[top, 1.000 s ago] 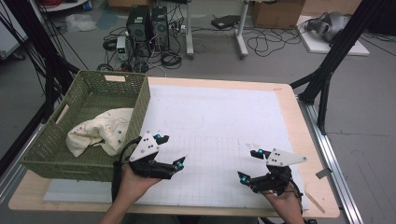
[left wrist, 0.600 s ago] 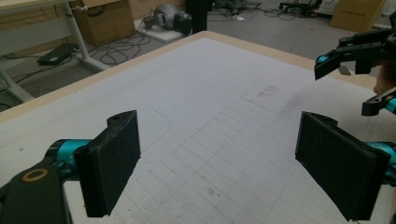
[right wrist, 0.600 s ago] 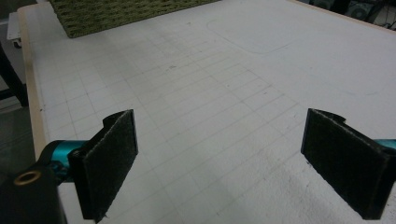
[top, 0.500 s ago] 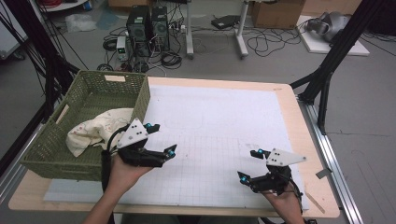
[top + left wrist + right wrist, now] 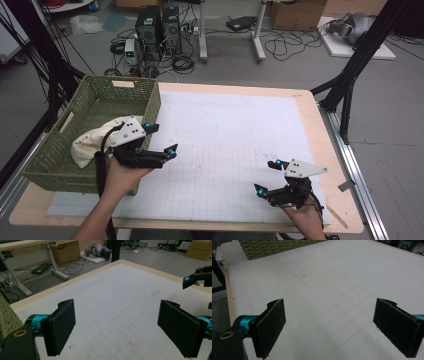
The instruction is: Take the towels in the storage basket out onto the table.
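A green woven basket stands at the table's left with a cream cloth lying inside it. My left gripper hovers open by the basket's right wall, holding nothing, its jaws pointing right over the white grid mat. In the left gripper view the jaws stand wide apart over the mat, and the right gripper shows at the far right edge. My right gripper is open and empty near the front right of the mat. Its own view looks across the mat toward the basket.
The wooden table edge frames the mat. Beyond the table, the floor holds computer towers, cables and black stand legs. A metal rail runs along the table's right side.
My left gripper has moved left and slightly away from the person, ending beside the basket's right wall. The right gripper has stayed put.
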The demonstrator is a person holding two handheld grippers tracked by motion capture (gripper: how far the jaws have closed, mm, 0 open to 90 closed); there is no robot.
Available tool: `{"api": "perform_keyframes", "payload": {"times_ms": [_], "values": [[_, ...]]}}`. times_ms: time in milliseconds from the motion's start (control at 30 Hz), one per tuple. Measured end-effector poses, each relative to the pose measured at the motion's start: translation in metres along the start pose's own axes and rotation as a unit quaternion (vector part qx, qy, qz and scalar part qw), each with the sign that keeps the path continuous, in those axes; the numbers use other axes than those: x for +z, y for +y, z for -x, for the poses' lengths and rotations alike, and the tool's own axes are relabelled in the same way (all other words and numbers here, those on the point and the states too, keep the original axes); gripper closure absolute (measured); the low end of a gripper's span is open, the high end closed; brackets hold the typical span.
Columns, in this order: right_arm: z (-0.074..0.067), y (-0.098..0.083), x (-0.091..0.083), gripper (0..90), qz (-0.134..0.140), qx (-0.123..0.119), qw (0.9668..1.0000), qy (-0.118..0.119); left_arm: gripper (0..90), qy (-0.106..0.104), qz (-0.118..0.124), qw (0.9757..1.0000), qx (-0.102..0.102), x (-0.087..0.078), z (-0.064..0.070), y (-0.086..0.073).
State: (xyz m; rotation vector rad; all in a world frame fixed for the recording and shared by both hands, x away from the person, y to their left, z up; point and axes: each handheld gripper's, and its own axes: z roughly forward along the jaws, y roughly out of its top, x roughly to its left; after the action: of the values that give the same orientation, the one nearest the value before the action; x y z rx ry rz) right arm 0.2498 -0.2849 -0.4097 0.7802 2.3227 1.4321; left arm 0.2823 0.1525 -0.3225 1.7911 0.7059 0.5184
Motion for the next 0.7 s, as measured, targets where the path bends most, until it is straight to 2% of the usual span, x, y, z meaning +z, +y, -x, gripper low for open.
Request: {"api": "perform_keyframes", "payload": {"times_ms": [700], "values": [[0.001, 0.0, -0.002, 10.2, 0.004, 0.0, 1.0, -0.002, 15.7, 0.027, 0.0, 0.9996, -0.01, -0.019, -0.027, 0.001]]}}
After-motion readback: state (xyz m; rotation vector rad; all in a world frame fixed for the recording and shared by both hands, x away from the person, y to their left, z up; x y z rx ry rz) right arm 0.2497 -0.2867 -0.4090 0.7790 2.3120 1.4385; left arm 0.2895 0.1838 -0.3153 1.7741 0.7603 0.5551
